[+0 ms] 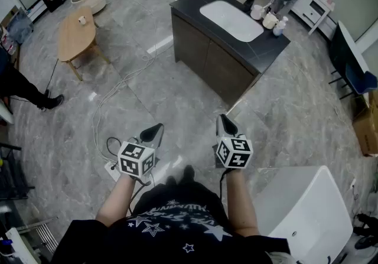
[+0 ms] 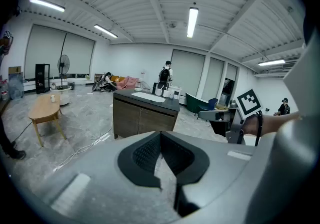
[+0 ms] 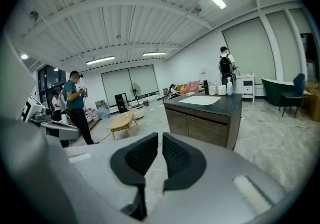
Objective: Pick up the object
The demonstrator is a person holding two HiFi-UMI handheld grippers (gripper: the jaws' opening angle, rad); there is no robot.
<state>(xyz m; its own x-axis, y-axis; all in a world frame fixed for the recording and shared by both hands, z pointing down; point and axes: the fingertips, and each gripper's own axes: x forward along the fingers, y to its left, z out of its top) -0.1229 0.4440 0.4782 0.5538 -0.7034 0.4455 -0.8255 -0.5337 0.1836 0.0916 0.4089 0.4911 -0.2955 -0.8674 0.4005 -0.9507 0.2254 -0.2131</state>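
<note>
I cannot tell which thing the task means; neither gripper holds anything. In the head view my left gripper (image 1: 156, 129) and right gripper (image 1: 223, 120) hang side by side over the grey marble floor, both pointing toward a dark counter (image 1: 201, 38) well ahead. A white basin (image 1: 231, 20) and some cups (image 1: 264, 18) sit on that counter. The left gripper (image 2: 160, 135) has its black pads touching at the tips. On the right gripper (image 3: 160, 138) the pads stand almost together with only a thin slit and nothing in it.
A wooden oval table (image 1: 75, 35) stands at the far left. A white cable (image 1: 118, 88) snakes over the floor ahead of my left hand. A white unit (image 1: 307, 209) is close at my right. A person (image 3: 75, 113) stands at the left.
</note>
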